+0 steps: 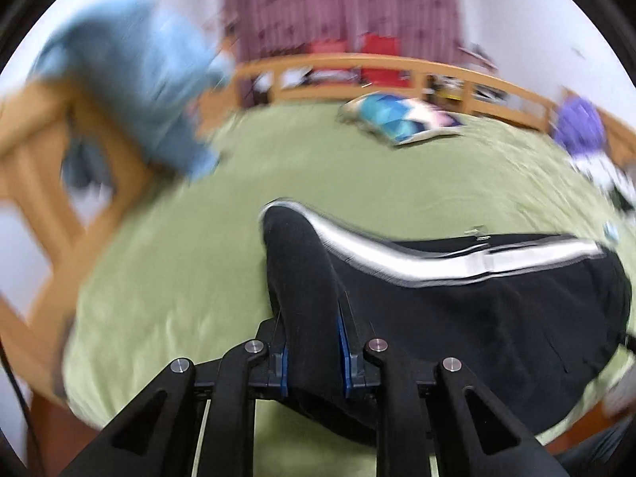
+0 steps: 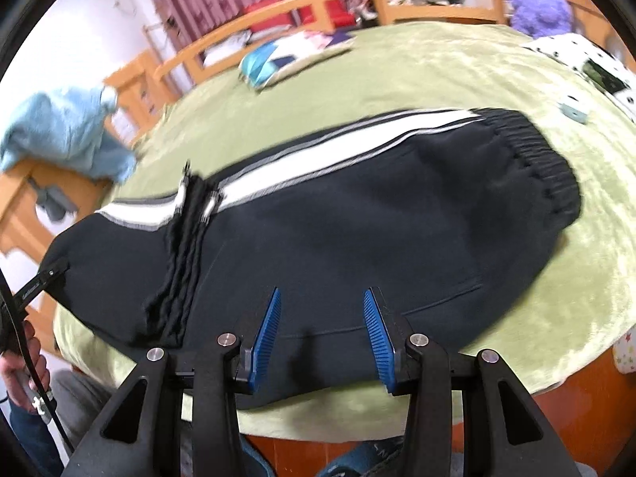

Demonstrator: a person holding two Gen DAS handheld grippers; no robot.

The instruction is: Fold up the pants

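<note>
Black pants [image 2: 357, 218] with a white side stripe [image 2: 318, 159] lie folded across the green bed cover [image 2: 437, 79], elastic waistband [image 2: 532, 151] to the right. In the left wrist view my left gripper [image 1: 312, 318] is shut on a raised fold of the black pants [image 1: 477, 310], the cloth pinched between its blue pads and lifted off the bed. That left gripper [image 2: 59, 268] also shows at the pants' left end in the right wrist view. My right gripper [image 2: 322, 292] hovers over the near edge of the pants, open, with nothing between its fingers.
A patterned pillow [image 2: 278, 59] lies at the far side of the bed by the wooden rail [image 2: 238, 28]. A light blue garment [image 2: 67, 131] hangs on wooden furniture at the left. A purple plush [image 2: 540, 4] and a spotted cloth [image 2: 588, 63] sit at the right.
</note>
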